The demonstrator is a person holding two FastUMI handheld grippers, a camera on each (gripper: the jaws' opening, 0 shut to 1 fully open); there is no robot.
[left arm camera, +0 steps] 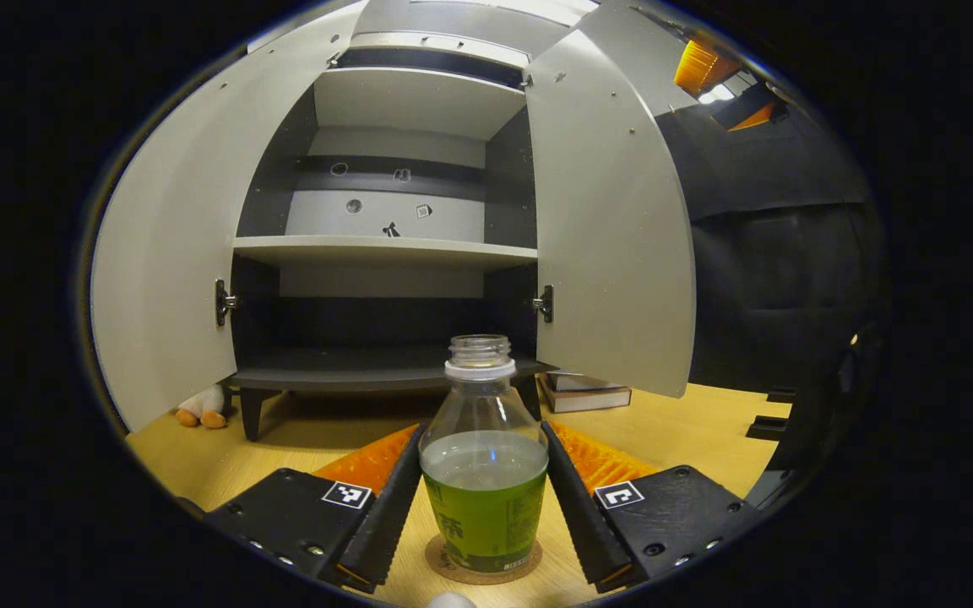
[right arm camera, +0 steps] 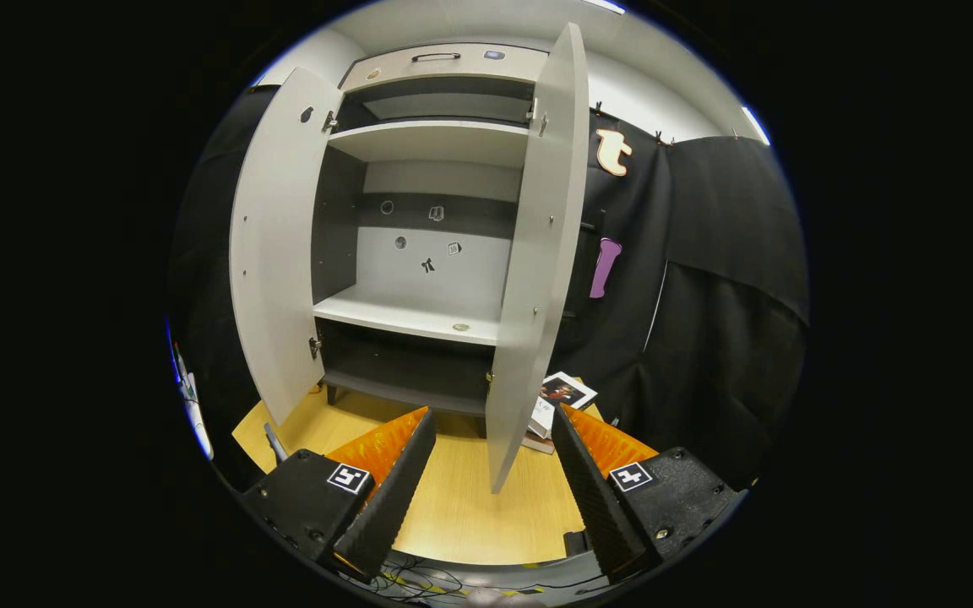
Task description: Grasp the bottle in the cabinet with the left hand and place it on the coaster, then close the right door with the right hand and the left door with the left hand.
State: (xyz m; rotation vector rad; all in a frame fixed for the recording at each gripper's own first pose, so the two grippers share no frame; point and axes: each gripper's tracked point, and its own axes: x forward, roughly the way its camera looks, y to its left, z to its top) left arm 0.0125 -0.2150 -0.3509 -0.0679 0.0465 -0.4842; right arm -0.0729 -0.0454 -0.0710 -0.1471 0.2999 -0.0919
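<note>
A clear bottle (left arm camera: 484,473) with no cap, holding green liquid, stands upright on a round cork coaster (left arm camera: 444,564) on the wooden table. My left gripper (left arm camera: 484,456) is shut on the bottle, a finger against each side of its body. Behind it the grey cabinet (left arm camera: 385,249) stands with its left door (left arm camera: 174,253) and right door (left arm camera: 613,228) swung open and its shelves bare. My right gripper (right arm camera: 493,439) is open and holds nothing. It hangs in front of the right door (right arm camera: 537,253), whose lower corner shows between the fingers, farther off.
Books (left arm camera: 584,393) lie by the cabinet's right foot, behind the right door. A small plush toy (left arm camera: 203,407) sits beside the left foot. Black cloth walls the booth on the right. Cables (right arm camera: 419,578) run along the table's near edge.
</note>
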